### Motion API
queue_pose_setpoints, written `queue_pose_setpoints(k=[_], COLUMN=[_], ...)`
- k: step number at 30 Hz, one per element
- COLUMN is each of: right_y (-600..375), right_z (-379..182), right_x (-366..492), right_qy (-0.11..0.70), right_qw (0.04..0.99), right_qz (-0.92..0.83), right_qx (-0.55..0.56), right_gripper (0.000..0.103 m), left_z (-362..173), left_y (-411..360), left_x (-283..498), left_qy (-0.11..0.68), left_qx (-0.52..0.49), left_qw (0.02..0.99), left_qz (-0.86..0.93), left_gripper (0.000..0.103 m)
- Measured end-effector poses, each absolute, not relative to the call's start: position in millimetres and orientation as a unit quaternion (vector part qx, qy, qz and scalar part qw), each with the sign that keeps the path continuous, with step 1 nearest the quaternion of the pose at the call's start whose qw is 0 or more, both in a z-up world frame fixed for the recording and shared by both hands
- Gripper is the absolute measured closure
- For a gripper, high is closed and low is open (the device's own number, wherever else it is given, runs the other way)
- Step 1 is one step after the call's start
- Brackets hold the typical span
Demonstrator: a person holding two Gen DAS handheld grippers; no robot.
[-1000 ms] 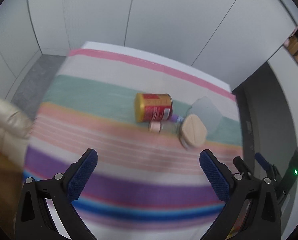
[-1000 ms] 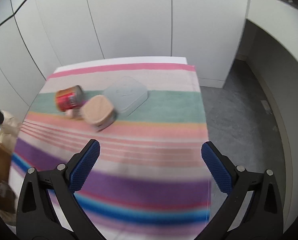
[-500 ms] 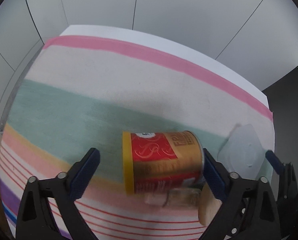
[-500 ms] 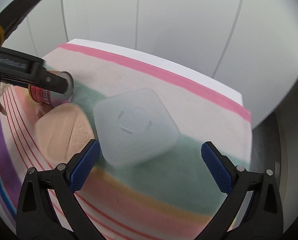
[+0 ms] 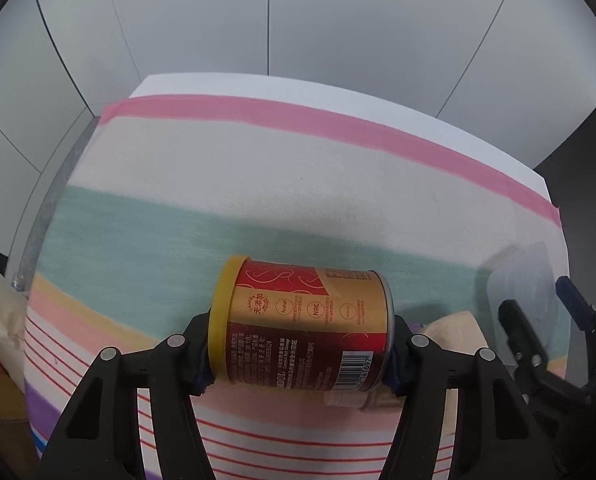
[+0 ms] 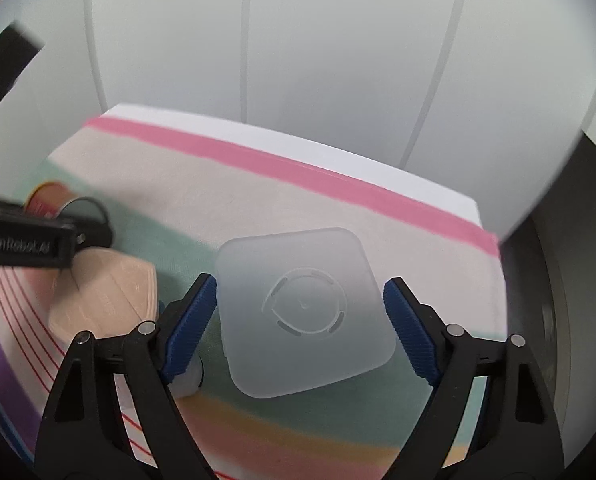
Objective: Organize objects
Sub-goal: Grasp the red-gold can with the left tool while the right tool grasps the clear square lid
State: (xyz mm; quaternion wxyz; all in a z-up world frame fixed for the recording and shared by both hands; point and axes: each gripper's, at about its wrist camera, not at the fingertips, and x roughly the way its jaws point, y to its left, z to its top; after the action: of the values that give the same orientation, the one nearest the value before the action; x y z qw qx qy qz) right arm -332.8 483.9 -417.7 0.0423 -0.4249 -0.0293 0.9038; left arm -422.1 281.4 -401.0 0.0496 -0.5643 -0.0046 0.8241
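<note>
A red-and-gold can (image 5: pixel 304 328) lies on its side mid-tabletop on the striped cloth (image 5: pixel 257 184), and the closing left tool (image 5: pixel 300 354) presses on its yellow lid and metal base. Toward the tabletop's right edge, the right tool (image 6: pixel 300 320) is closing around a frosted square container (image 6: pixel 302 300), its pads not yet pressing. A peach box (image 6: pixel 105 292) lies between them.

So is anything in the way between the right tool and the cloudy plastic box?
No, nothing visible. The plastic box sits right between the right tool's fingers, which are closing on it, with only striped cloth showing in the thin gaps. A small white thing lies by the left-hand finger, outside the gap.
</note>
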Motion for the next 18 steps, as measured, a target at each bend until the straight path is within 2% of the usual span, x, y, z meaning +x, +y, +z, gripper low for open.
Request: queue_pose_setpoints(k=[9, 18], right_y=[490.8, 497.8], right_z=[-374.1, -270.6], right_x=[-324.6, -295.2], right_qy=[0.025, 0.055], right_qw=[0.116, 0.135], right_qz=[0.908, 0.915], right_qx=[-0.401, -0.376], right_gripper=[0.016, 0.016], left_z=[-348.4, -255.9], left_y=[280.0, 262.3], left_x=[-409.0, -396.8], left_qy=[0.006, 0.002], left_qx=[-0.531, -0.486], left_qw=[0.037, 0.046], left_qz=[0.846, 0.873], left_gripper=[0.041, 0.041])
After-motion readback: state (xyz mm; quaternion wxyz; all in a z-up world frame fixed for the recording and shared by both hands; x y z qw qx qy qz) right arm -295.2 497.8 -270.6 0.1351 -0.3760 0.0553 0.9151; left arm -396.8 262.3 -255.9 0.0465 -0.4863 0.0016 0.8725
